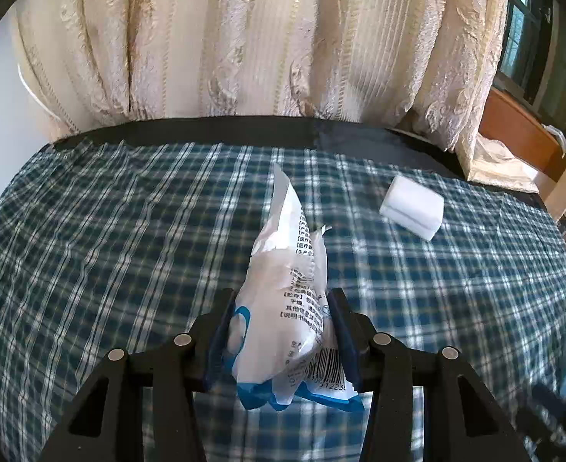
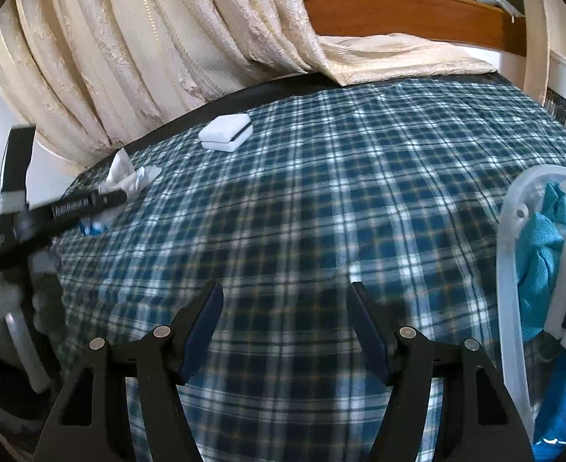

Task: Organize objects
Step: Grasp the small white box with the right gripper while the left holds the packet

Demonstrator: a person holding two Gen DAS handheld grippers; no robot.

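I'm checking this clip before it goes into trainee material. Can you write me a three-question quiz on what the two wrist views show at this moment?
1. True or false: the left gripper is shut on the white and blue packet.
2. What lies between the fingers of the right gripper?
A. the white block
B. nothing, only the plaid cloth below
C. a teal cloth
3. Fill in: the white block lies on the ____ cloth, apart from the packet.

Key
1. True. Both pads press the crumpled packet.
2. B. The jaws stand apart with nothing between them; the teal cloth sits in the translucent basket to the right.
3. Plaid.
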